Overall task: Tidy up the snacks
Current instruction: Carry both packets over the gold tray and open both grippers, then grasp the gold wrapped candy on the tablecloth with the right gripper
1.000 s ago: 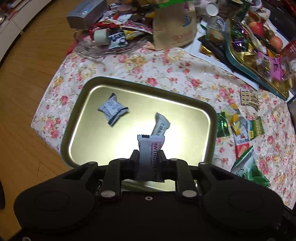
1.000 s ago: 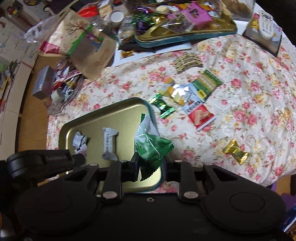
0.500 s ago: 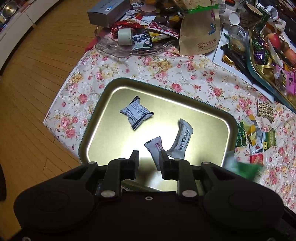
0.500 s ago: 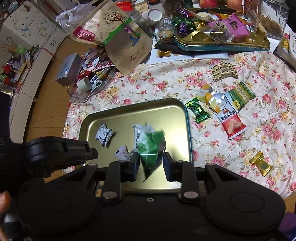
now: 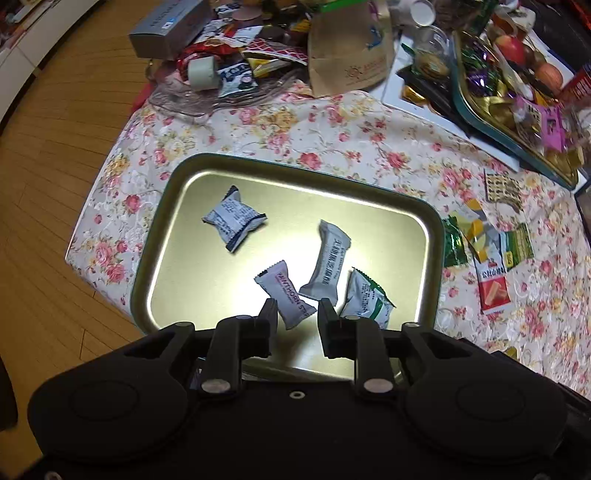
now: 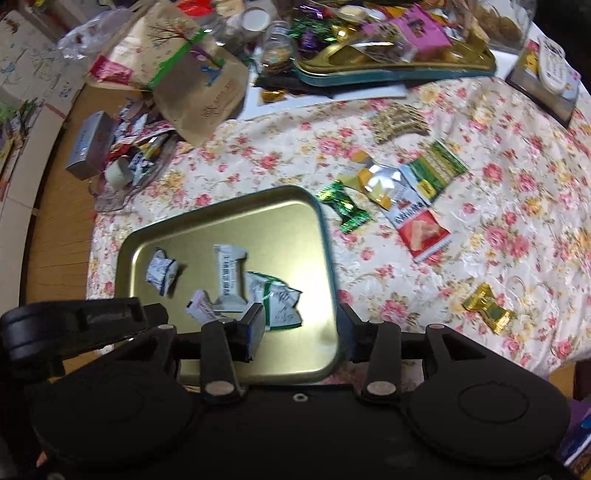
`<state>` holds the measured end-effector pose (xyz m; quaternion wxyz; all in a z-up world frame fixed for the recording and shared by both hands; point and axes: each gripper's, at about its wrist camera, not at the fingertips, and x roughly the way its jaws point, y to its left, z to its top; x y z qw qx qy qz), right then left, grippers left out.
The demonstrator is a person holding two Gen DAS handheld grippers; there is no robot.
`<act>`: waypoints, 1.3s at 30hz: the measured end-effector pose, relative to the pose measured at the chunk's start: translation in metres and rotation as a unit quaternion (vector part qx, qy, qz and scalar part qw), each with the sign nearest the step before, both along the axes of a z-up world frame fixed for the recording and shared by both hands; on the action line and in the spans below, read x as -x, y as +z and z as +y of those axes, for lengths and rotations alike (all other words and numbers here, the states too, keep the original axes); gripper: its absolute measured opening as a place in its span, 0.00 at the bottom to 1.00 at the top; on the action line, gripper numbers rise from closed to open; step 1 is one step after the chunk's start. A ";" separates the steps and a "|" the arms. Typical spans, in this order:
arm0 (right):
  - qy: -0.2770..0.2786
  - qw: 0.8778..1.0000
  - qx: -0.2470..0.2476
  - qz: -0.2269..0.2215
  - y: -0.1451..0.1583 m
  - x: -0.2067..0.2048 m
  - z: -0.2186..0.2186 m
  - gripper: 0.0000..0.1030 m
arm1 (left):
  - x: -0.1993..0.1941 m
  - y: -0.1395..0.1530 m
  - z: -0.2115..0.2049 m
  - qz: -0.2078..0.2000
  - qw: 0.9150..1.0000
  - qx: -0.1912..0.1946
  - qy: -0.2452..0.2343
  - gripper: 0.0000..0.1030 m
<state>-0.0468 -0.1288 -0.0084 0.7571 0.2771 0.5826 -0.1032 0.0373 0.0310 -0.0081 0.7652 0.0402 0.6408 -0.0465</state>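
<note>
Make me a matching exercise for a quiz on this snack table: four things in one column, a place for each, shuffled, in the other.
Things:
1. hawthorn candy
2. gold candy
3. grey box
4. red packet

Places:
A. alone on the cloth, far right of the tray in the right view
B. in the tray
C. on the cloth beside a green packet
D. in the clutter at the table's far left

Pairs: 1-B, 2-A, 3-D, 4-C
</note>
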 end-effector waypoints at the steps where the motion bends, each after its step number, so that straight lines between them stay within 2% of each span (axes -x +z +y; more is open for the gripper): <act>1: -0.007 1.000 -0.001 0.007 -0.002 0.001 -0.004 0.44 | 0.001 0.000 -0.003 0.001 1.000 0.000 -0.004 0.32; 10: -0.062 0.997 -0.021 0.042 -0.013 0.016 -0.046 0.44 | 0.007 -0.002 -0.034 0.005 0.999 0.002 -0.042 0.32; 25: -0.154 0.987 -0.022 0.046 -0.014 0.046 -0.115 0.44 | 0.021 -0.003 -0.088 0.013 0.996 0.014 -0.090 0.32; 30: -0.168 0.983 -0.014 0.074 -0.030 0.060 -0.132 0.44 | 0.024 -0.005 -0.104 0.025 0.994 0.024 -0.103 0.32; 34: -0.172 0.979 -0.025 0.109 -0.054 0.070 -0.140 0.44 | 0.027 -0.005 -0.118 0.028 0.993 0.029 -0.109 0.32; 39: -0.158 0.977 -0.021 0.138 -0.078 0.077 -0.139 0.44 | 0.030 -0.008 -0.134 0.036 0.992 0.032 -0.117 0.32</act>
